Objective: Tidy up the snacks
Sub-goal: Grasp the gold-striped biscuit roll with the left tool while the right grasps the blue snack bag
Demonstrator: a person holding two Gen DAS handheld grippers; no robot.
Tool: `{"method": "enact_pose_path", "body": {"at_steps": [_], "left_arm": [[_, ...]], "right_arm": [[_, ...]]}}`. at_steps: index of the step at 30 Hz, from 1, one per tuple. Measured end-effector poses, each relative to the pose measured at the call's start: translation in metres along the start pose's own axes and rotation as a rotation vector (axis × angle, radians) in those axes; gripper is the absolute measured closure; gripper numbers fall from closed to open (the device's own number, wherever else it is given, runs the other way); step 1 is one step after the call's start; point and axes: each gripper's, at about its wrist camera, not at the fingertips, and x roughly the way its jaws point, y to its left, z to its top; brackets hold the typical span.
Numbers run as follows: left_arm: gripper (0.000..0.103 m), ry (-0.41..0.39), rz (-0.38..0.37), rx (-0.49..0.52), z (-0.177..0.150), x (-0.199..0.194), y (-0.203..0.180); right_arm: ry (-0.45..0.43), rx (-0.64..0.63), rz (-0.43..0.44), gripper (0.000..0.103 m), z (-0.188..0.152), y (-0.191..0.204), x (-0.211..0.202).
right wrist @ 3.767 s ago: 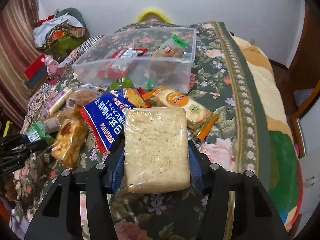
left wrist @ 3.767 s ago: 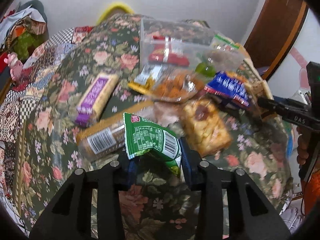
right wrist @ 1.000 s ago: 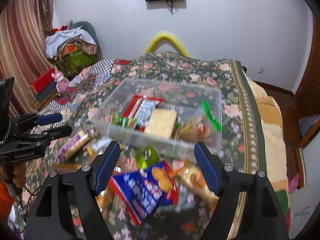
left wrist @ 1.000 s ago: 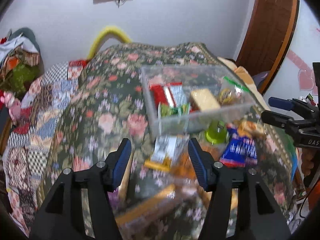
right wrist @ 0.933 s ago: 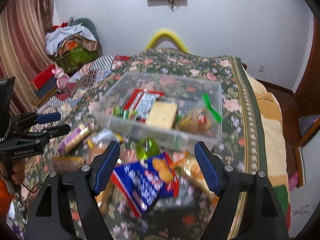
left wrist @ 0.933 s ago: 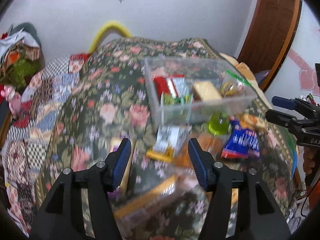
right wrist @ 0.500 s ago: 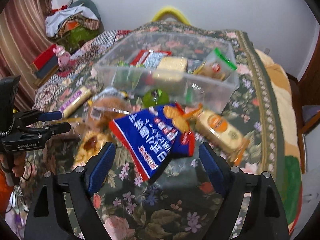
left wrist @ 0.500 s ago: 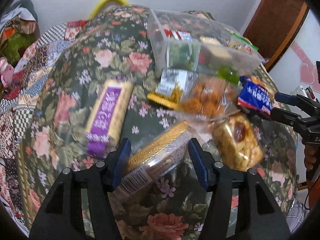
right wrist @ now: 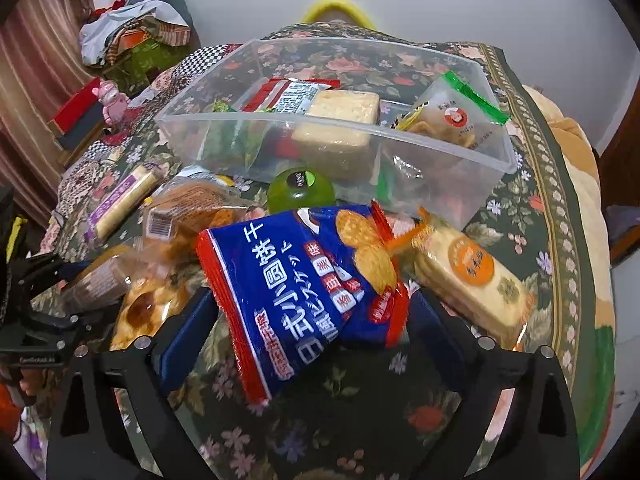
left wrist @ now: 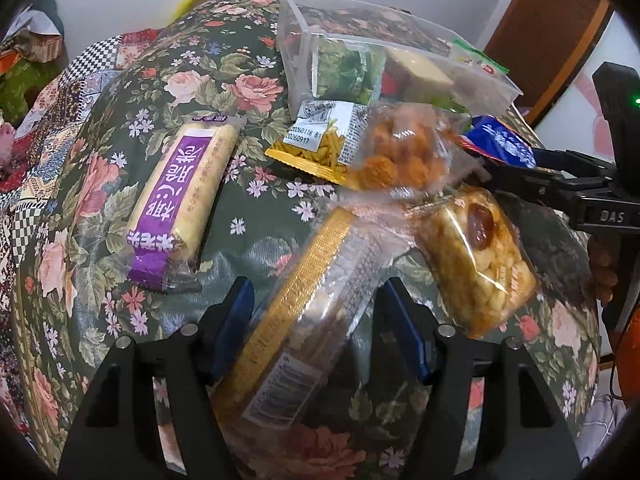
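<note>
You are lining up two pickups at once. Your left hand-held gripper point(left wrist: 316, 312), at the lower centre of its view, is standing spread around the long clear biscuit pack with the gold edge point(left wrist: 308, 312), not yet pinching it. Your right hand-held gripper point(right wrist: 312, 320), also spread, is straddling the blue and red cracker bag point(right wrist: 308, 280) lying on the floral bedspread point(right wrist: 532, 216). The clear plastic bin point(right wrist: 472, 152), already holding several snacks, is sitting in the upper centre. Next, each gripper needs to close squarely, then lift toward that bin.
</note>
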Motion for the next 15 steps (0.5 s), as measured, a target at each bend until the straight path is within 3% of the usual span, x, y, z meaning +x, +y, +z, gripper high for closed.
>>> {"method": "enact_pose_path", "body": {"at_steps": [3, 6, 8, 15], "left_arm": [[0.042, -0.027, 0.021, 0.005, -0.001, 0.001, -0.003], [0.054, -0.043, 0.044, 0.006, 0.001, 0.002, -0.003], [0.060, -0.047, 0.047, -0.004, 0.003, 0.001, -0.001], [0.065, -0.058, 0.065, -0.016, 0.005, -0.006, 0.001]], "right_arm": [[0.017, 0.022, 0.015, 0.009, 0.001, -0.003, 0.009], [0.005, 0.040, 0.025, 0.012, -0.001, -0.006, 0.010], [-0.006, 0.042, 0.026, 0.020, -0.003, -0.008, 0.006], [-0.030, 0.049, 0.041, 0.037, -0.009, -0.013, -0.006]]}}
